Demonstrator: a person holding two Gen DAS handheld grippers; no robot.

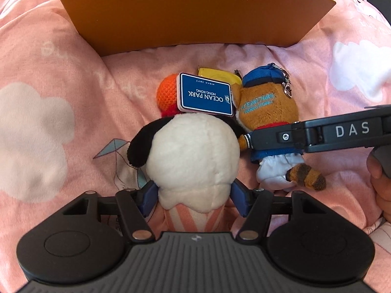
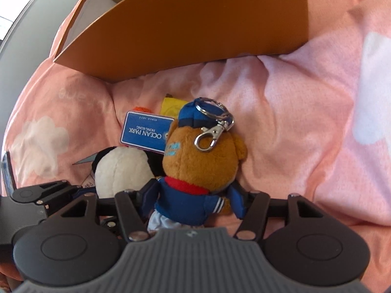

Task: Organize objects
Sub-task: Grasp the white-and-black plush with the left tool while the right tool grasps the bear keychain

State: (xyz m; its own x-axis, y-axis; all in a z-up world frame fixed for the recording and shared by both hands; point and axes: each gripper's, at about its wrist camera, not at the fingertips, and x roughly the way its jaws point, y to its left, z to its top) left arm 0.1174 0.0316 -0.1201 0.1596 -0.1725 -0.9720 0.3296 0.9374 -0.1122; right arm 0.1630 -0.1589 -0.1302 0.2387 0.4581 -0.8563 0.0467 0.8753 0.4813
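A panda plush (image 1: pixel 193 146) with a white head, black ears and a pink-striped body lies on the pink bedding. My left gripper (image 1: pixel 194 202) straddles its striped body, blue pads (image 1: pixel 149 200) close on both sides, with no squeeze showing. Beside it lies a brown bear plush (image 2: pixel 200 156) in a blue cap and jacket, with a metal key clip. My right gripper (image 2: pixel 190 200) flanks the bear's jacket, its pads (image 2: pixel 235 202) right at the sleeves. In the left wrist view the right gripper (image 1: pixel 317 134) reaches across the bear (image 1: pixel 266 107). A blue Ocean Park tag (image 1: pixel 205 95) rests above the panda.
An open orange cardboard box (image 1: pixel 195 14) stands just beyond the toys, its near wall facing me. An orange knitted ball (image 1: pixel 167 90) and a yellow item (image 1: pixel 217 75) lie under the tag. A person's hand (image 1: pixel 381 171) shows at the right edge. Rumpled pink bedding (image 2: pixel 305 122) lies all around.
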